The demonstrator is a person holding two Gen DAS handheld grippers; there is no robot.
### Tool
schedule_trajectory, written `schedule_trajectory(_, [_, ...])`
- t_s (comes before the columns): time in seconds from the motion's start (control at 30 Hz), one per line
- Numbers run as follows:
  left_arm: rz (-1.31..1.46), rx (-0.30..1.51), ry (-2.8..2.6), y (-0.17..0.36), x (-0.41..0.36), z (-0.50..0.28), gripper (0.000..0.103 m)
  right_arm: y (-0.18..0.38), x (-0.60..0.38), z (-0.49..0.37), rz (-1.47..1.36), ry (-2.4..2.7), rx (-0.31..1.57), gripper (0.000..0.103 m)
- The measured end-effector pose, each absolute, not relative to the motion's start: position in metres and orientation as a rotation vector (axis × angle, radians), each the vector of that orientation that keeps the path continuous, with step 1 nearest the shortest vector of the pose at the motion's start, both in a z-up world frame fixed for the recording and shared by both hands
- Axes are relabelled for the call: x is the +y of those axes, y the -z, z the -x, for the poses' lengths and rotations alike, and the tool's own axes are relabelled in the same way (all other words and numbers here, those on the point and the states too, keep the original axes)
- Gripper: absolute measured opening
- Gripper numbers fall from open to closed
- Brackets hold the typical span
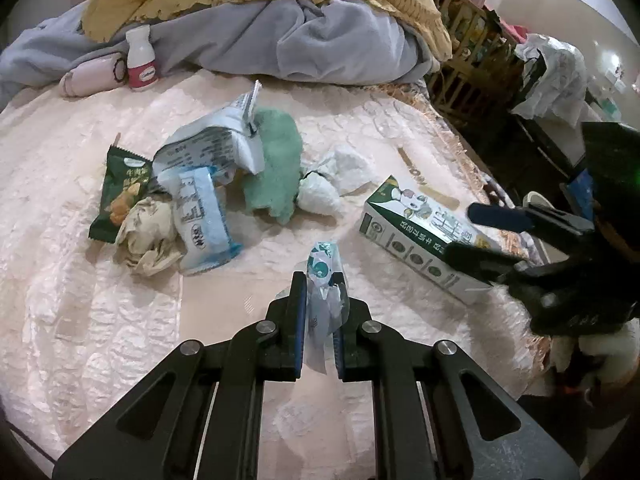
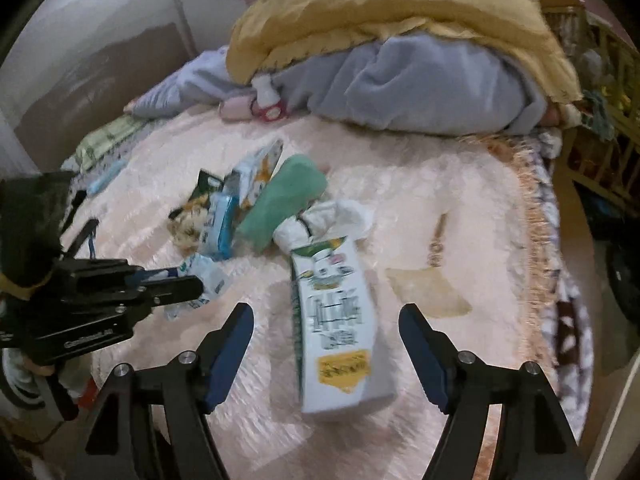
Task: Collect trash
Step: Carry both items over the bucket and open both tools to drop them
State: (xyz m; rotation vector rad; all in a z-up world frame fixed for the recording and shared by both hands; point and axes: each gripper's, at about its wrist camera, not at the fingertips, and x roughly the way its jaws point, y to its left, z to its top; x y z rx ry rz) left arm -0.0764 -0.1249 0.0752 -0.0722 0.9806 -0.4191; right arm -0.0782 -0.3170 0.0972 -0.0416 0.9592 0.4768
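Note:
My left gripper [image 1: 320,280] is shut on a crumpled white-and-teal wrapper [image 1: 322,268], held just above the pink bedspread; it also shows in the right wrist view [image 2: 188,286]. My right gripper [image 2: 326,316] is open, its fingers on either side of a green-and-white milk carton [image 2: 336,320] lying flat; the carton also shows in the left wrist view [image 1: 416,236]. A pile of trash lies beyond: a blue-and-white packet [image 1: 204,216], a dark green snack bag [image 1: 118,196], crumpled paper [image 1: 146,236], a green cloth [image 1: 276,168] and white tissue [image 1: 320,196].
A small white bottle with a pink label [image 1: 140,60] stands at the back by grey and yellow bedding [image 1: 320,40]. The bed's fringed edge [image 2: 532,216] runs along the right, with wooden furniture [image 1: 468,68] beyond it.

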Motion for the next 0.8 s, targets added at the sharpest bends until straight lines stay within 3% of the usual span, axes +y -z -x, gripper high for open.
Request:
schedule_trajectory(0.1, [0.074, 0.986, 0.417, -0.074, -0.125, 0.077, 0.009, -0.081, -0.298, 0.072, 0.120, -0.452, 1.002, 0.071])
schedule_trajectory(0.17, [0.078, 0.984, 0.424, -0.076, -0.128, 0.079, 0.009, -0.069, -0.294, 0.071, 0.155, -0.389, 1.012, 0.054])
schedule_trajectory(0.8, [-0.035, 0.903, 0.561, -0.117, -0.228, 0.107, 0.009, -0.127, -0.407, 0.167, -0.047, -0.257, 0.824, 0.054])
